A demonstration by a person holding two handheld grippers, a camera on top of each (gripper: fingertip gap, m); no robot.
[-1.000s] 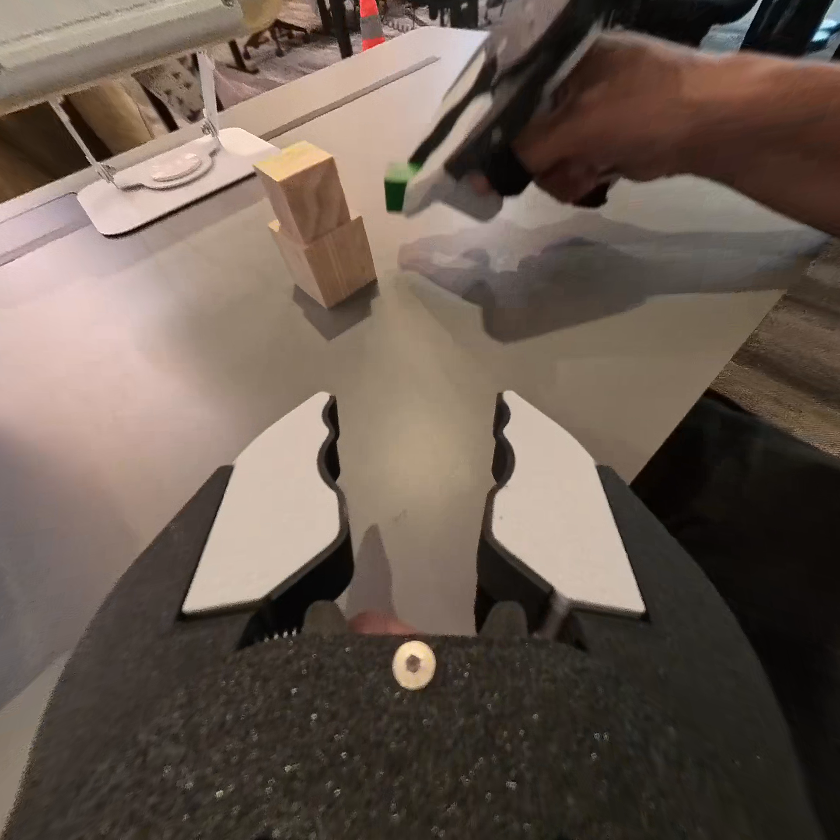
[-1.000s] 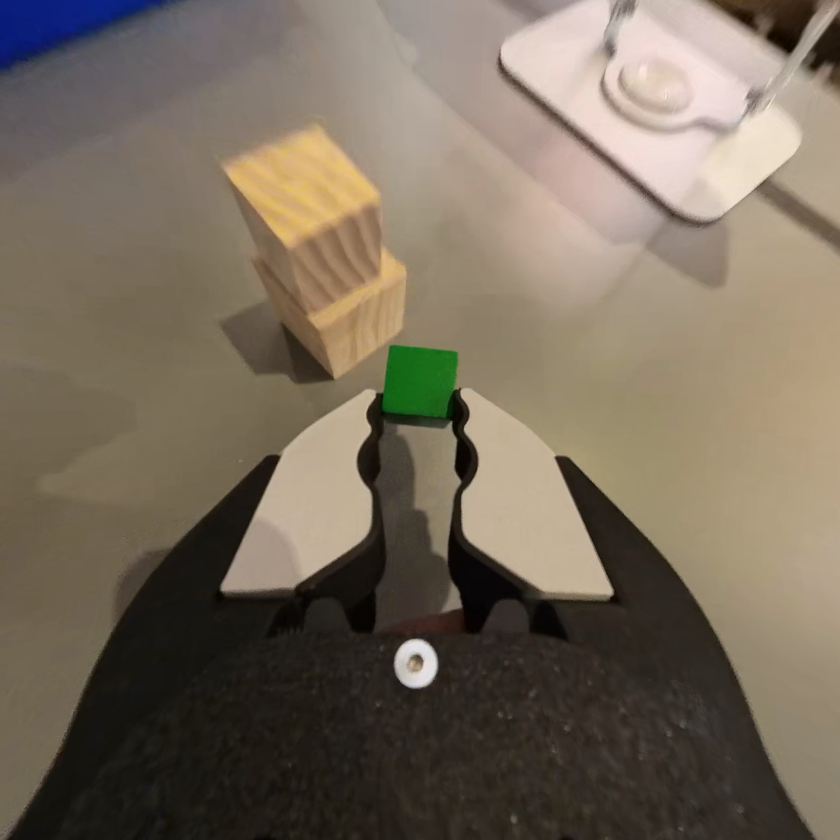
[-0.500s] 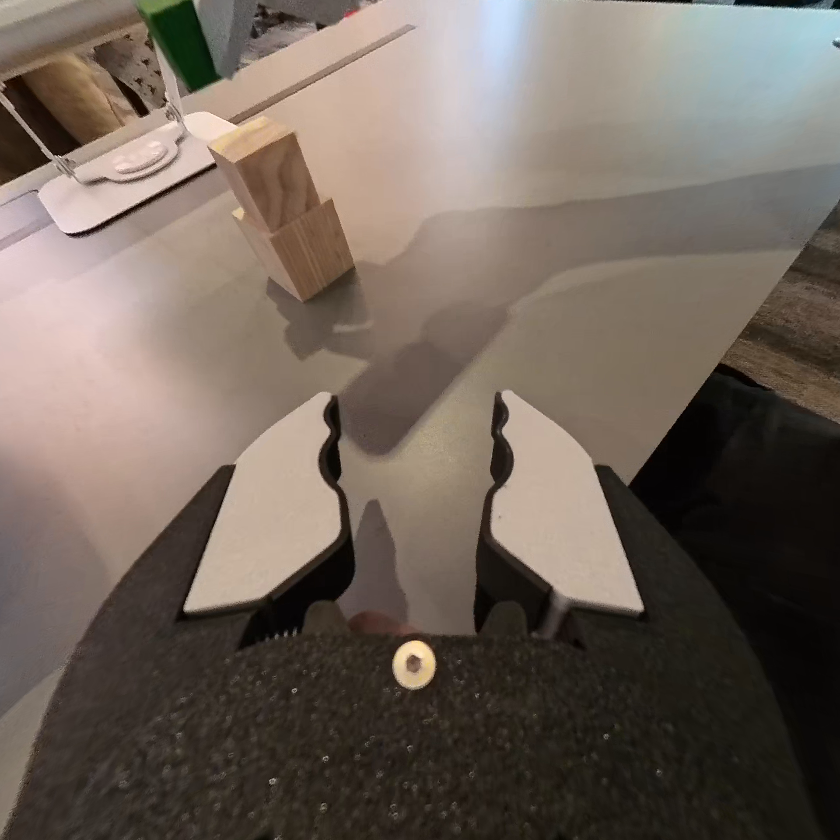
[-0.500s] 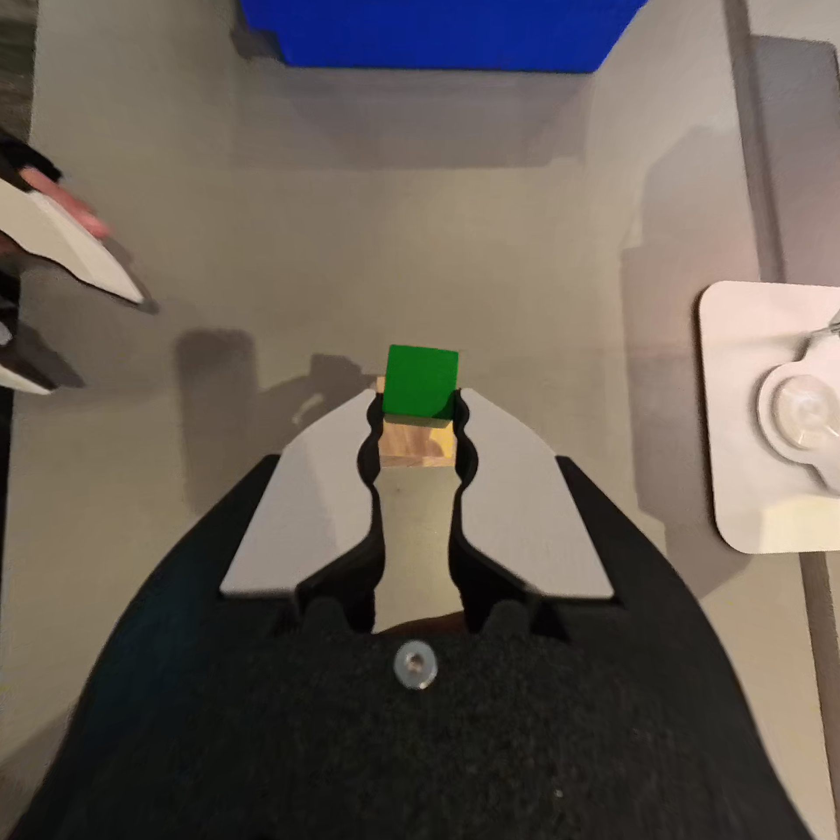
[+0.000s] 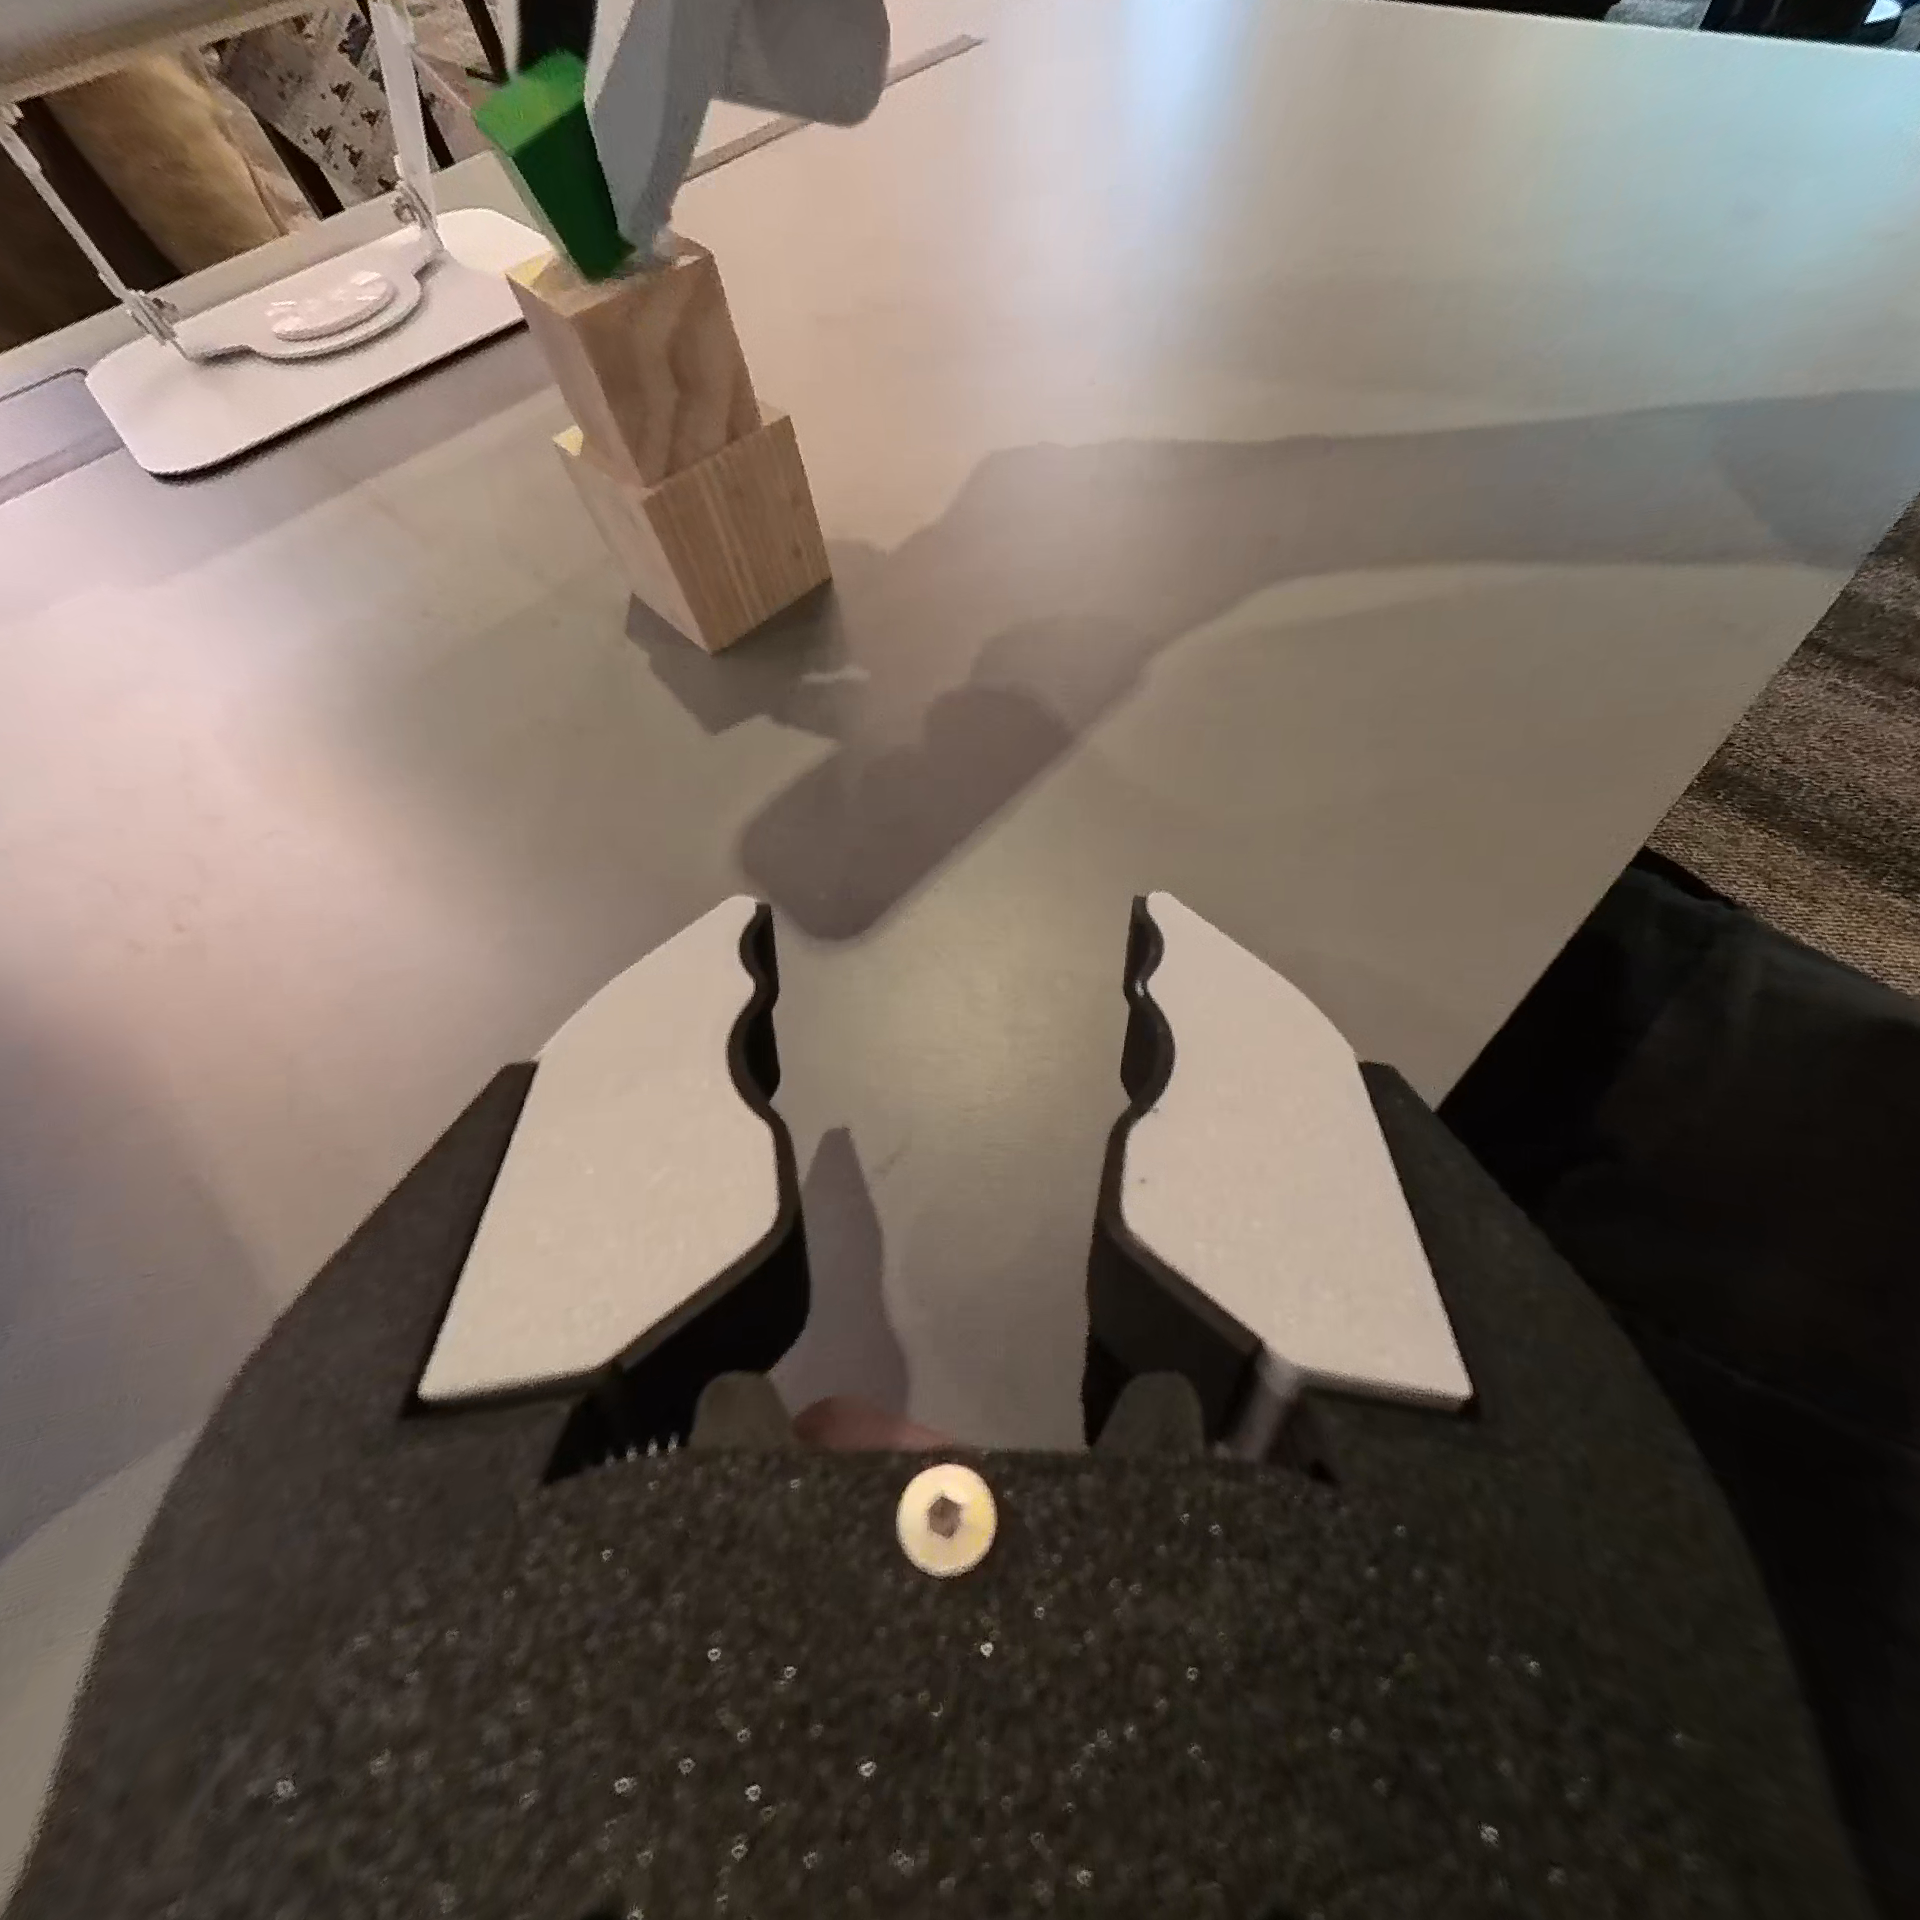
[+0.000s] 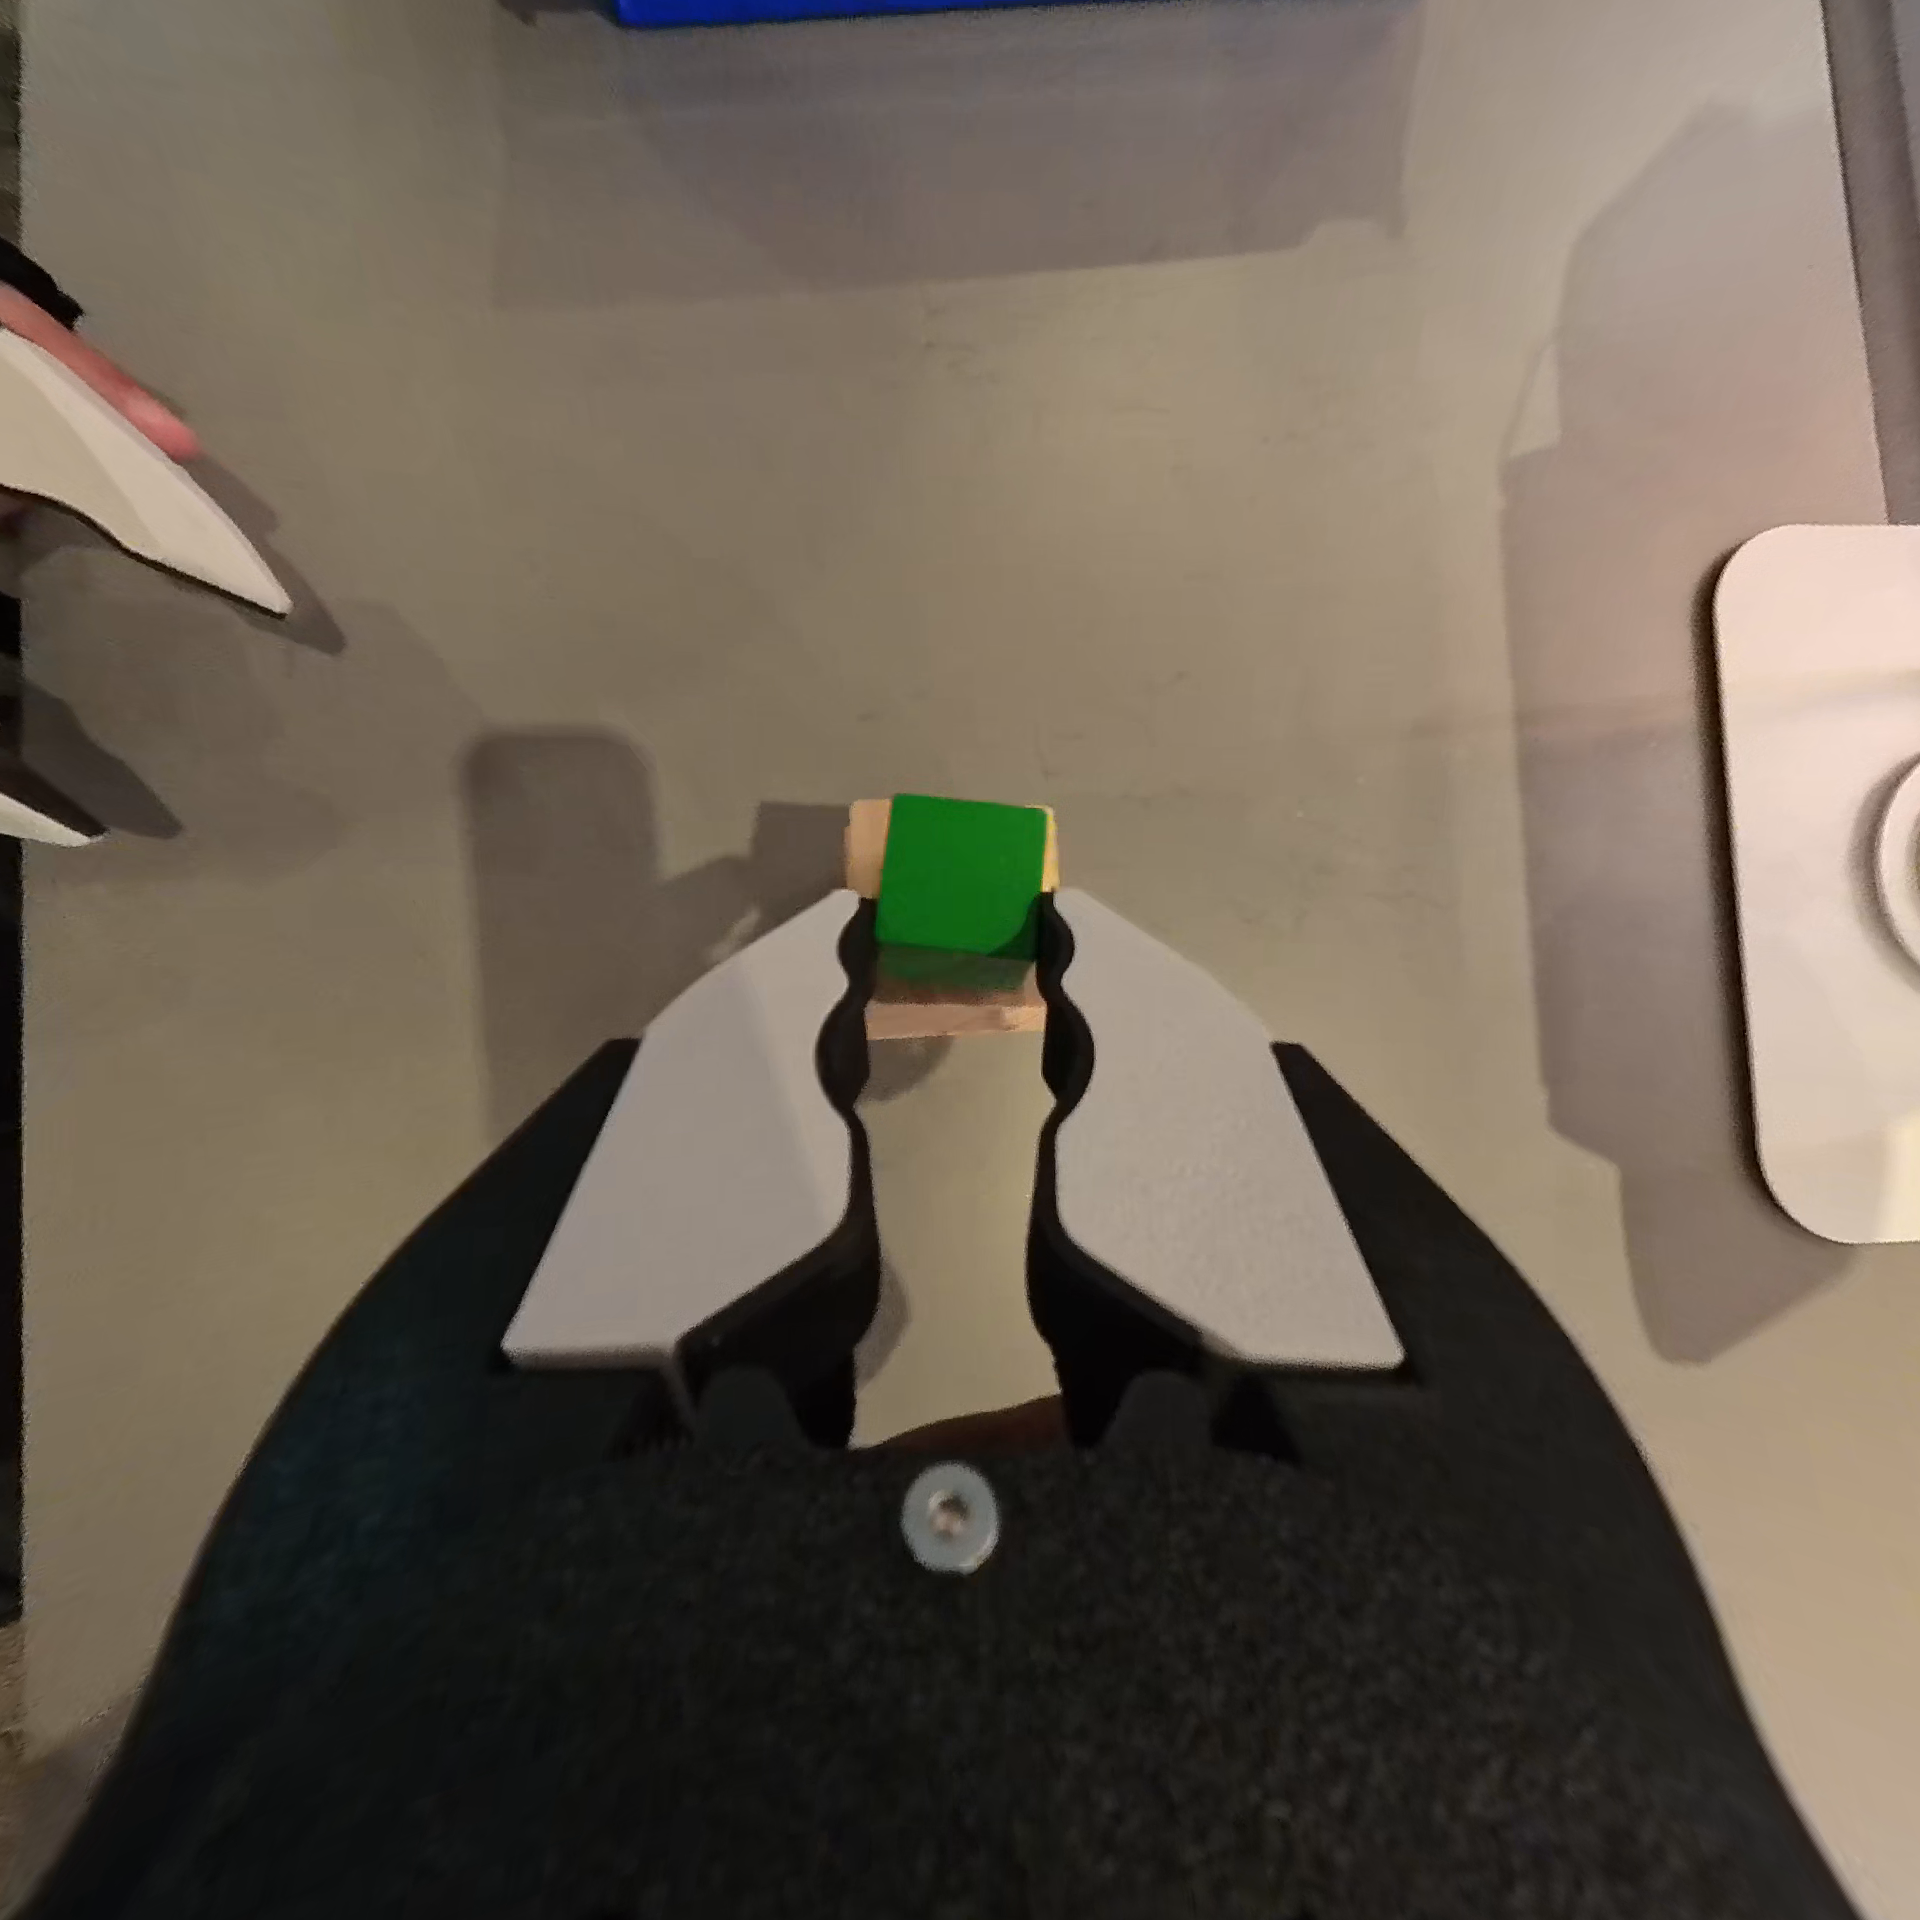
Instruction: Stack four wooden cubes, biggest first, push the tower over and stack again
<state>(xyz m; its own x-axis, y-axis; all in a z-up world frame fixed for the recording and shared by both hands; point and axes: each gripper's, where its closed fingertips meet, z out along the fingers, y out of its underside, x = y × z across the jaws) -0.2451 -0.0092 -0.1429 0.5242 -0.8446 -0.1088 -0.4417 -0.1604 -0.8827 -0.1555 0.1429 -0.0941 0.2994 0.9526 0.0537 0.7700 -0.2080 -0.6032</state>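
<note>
Two plain wooden cubes stand stacked on the grey table [image 5: 1351,468]: a larger bottom cube [image 5: 717,540] and a smaller cube [image 5: 655,353] on it. My right gripper [image 6: 951,914] points straight down over the stack and is shut on a small green cube [image 6: 961,873], which sits at or just above the top wooden cube [image 6: 951,1013]. In the left wrist view the green cube [image 5: 556,166] shows tilted at the stack's top, held by the right gripper's fingers [image 5: 655,156]. My left gripper [image 5: 951,914] is open and empty, low over the table, well short of the stack.
A white stand base [image 5: 301,343] lies behind the stack, also at the right edge of the right wrist view [image 6: 1818,883]. A blue bin's edge [image 6: 935,10] is at the top. The table's edge [image 5: 1714,790] runs at the right, with carpet beyond.
My right gripper has swung over the stack and come down with the green cube, from above it to its top. My left gripper has stayed open and nearly still.
</note>
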